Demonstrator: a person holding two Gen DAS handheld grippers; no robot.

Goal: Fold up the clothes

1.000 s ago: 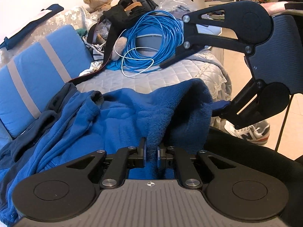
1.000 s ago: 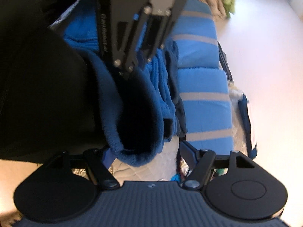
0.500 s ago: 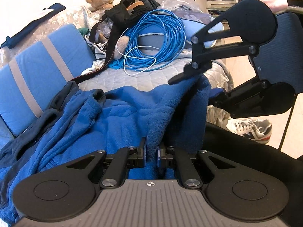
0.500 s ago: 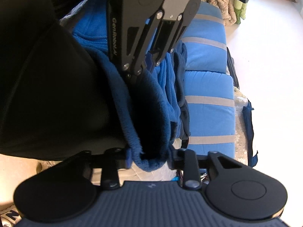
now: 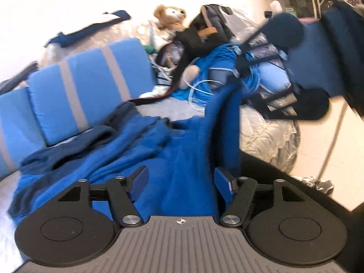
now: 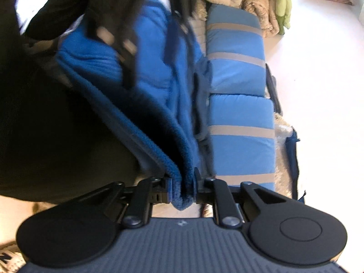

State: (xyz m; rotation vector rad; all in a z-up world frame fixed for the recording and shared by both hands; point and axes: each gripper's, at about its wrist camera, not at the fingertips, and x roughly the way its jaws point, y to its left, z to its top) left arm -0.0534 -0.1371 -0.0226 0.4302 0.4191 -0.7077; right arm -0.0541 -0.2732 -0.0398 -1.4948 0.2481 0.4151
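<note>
Broadly, everything sits around the quilted bed (image 5: 268, 136), a pale surface that fills the middle of the left wrist view. Along the bed's far-left side lie the blue striped cushions (image 5: 91, 82), end to end. Spread over the bed's near part, just beside those cushions, is the blue fleece garment (image 5: 141, 150) — rumpled, with a darker navy lining or second layer showing at its left edge. One fold of it rises in a ridge from the bed towards the right gripper (image 5: 238, 77), which is blurred in that view. At the bed's far end are a black bag (image 5: 204, 34), a coil of blue cable (image 5: 218, 61) in front of it, and a teddy bear (image 5: 169, 16) at the back.

The left gripper (image 5: 182, 179) hangs low over the bed's near edge with its fingers spread wide; the fleece lies between them, and neither pad clearly presses it.

The right gripper (image 6: 182, 188) has its fingers drawn close, pinching a thick rolled edge of the fleece between the pads — the cloth runs away from it, stretched taut along the bed beside the cushions.
</note>
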